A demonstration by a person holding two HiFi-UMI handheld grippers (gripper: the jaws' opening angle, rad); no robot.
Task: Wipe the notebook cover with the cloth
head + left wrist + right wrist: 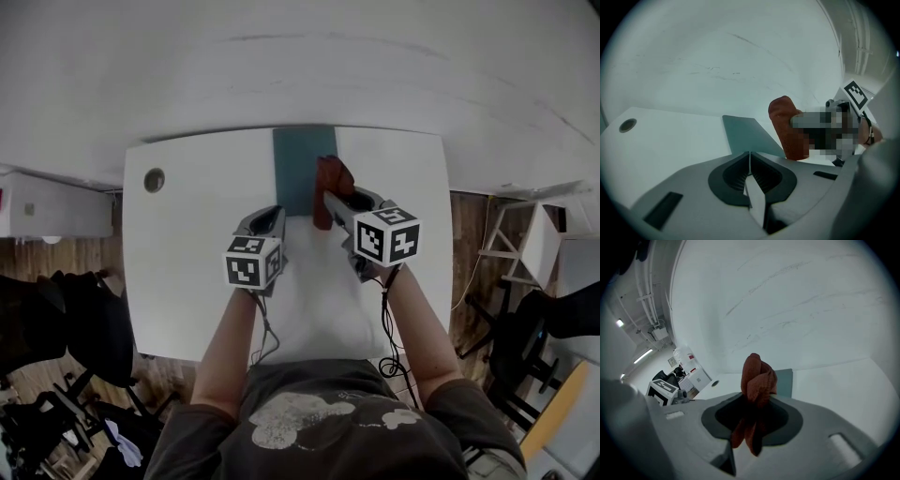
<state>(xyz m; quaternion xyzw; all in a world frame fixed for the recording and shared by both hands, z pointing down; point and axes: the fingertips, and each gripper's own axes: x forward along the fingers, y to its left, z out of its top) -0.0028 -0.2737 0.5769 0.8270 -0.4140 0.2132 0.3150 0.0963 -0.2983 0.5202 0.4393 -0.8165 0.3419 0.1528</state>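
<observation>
A teal notebook (304, 169) lies flat at the far middle of the white table (187, 244); it also shows as a teal cover (750, 136) in the left gripper view and as a teal strip (785, 380) in the right gripper view. My right gripper (325, 199) is shut on a rust-red cloth (330, 187), bunched and held just above the notebook's near right corner. The cloth (757, 387) sticks up out of the jaws. My left gripper (270, 217) is shut with nothing in it, just short of the notebook's near left corner.
A round cable hole (154, 180) sits in the table's far left part. A white wall rises right behind the table. Chairs and dark clutter (56, 328) stand on the wooden floor at left, white frames (525, 244) at right.
</observation>
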